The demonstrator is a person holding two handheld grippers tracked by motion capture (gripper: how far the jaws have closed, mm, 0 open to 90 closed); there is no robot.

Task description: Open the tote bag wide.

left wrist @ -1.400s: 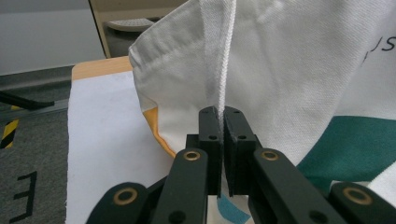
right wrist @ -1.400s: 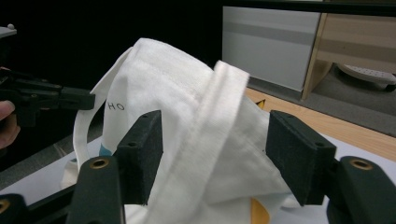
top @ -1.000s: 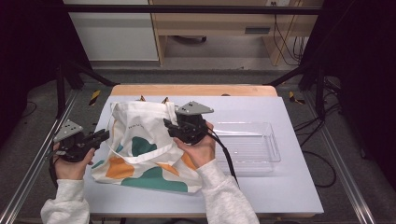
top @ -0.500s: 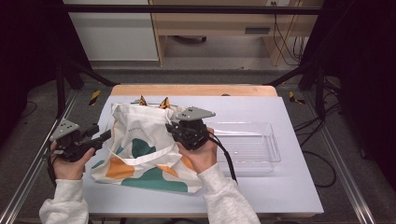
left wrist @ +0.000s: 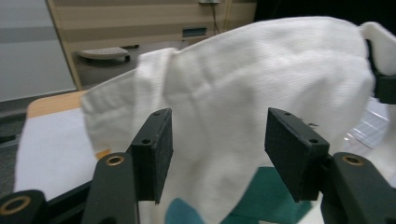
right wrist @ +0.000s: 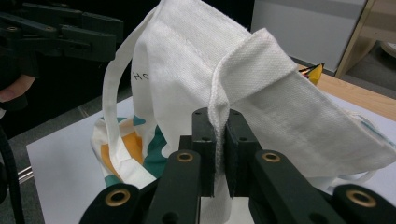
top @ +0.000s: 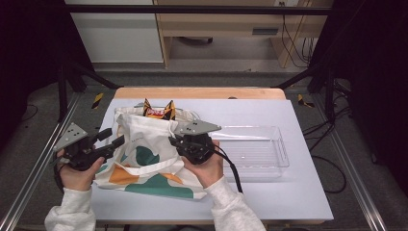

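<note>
So the white tote bag [top: 144, 154] with the green and orange print is lying on the left half of the white counter [top: 298, 192], its upper edge pulled up off the surface so the mouth gapes a bit. Poking out at the far end of the bag is a snack packet [top: 158, 110], orange and black, with two pointy corners sticking up.

The right claw [right wrist: 219, 140] is clenched on the bag's rim; from the right gripper view you can see the fabric hem pinched flat between the two black pads, with the cloth draping away to both sides and a strap [right wrist: 109, 107] hanging in a loop on the left. From above, that claw [top: 179, 142] sits at the bag's right edge, roughly mid-counter.

The left claw [left wrist: 217, 154] is released. Its jaws have just been opening and now stand apart with the pads not pressing the cloth; bag fabric [left wrist: 243, 88] hangs right in front of them. From above, it [top: 115, 140] sits just at the bag's left side.

Right of the bag, near the right hand, there's a clear plastic tray [top: 284, 159] on the counter.
</note>
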